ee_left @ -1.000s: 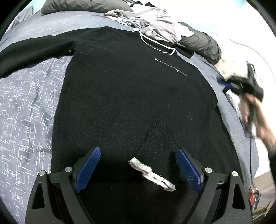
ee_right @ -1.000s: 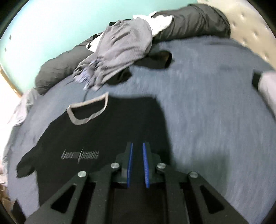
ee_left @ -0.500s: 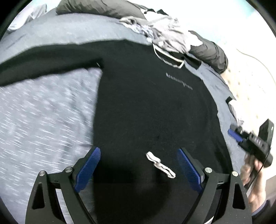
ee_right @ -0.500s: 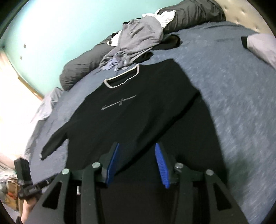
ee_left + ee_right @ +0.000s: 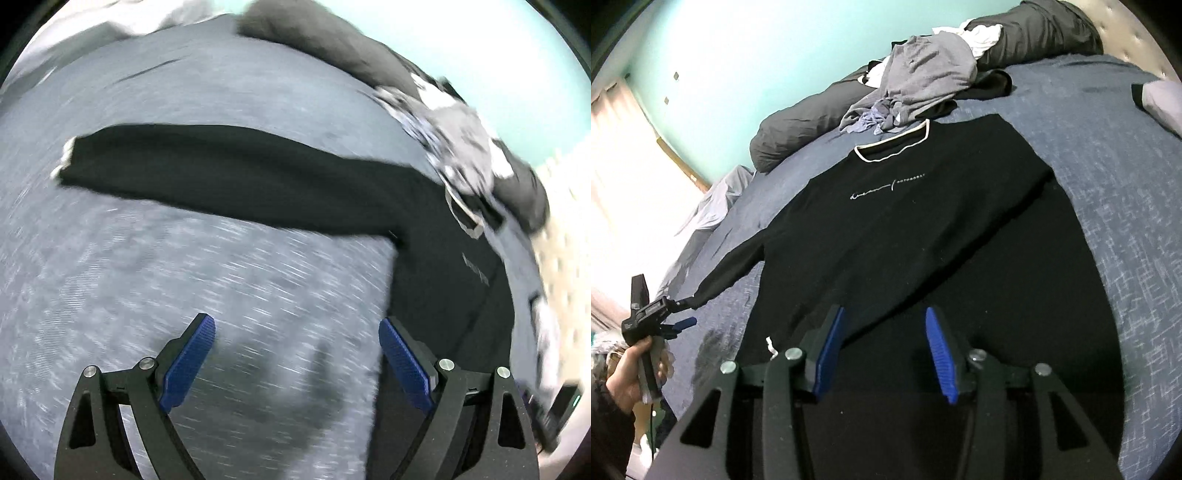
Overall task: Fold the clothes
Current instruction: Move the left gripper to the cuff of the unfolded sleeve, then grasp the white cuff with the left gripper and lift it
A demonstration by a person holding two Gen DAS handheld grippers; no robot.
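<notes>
**Black sweater spread on the bed, one sleeve folded in, both grippers empty**

At the far left of the right wrist view, a hand [image 5: 626,373] holds the left gripper [image 5: 677,314] just off the end of the outstretched sleeve [image 5: 727,273]; from this angle I cannot tell whether it touches the cuff. The left wrist view settles the jaws: they stand spread wide, with only the blue-grey patterned bedspread [image 5: 110,302] between the blue pads [image 5: 188,362]. That view is blurred, but it shows the whole length of the sleeve [image 5: 229,177] lying across the bed, with its pale cuff [image 5: 64,158] at the left end, which the right wrist view shows only as a thin dark strip.

In the middle, the black sweater [image 5: 897,229] lies flat, front up, on the bed, its white-trimmed neckline [image 5: 892,146] pointing toward the teal wall [image 5: 746,55]. The right wrist view shows the pale lettering [image 5: 886,186] across the chest sharply; in the left wrist view it is only a smear near the right edge. The other sleeve lies folded over the body, and a pale cuff [image 5: 771,347] peeks out beside the right gripper [image 5: 884,350]. Its jaws have just been opening and now stand moderately apart above the sweater's lower part, pinching nothing.

Behind the neckline sits a heap of grey clothes [image 5: 923,85] against a dark bolster [image 5: 812,122]. At the far right, a pale pillow [image 5: 1163,103] appears clearly only in the right wrist view.
</notes>
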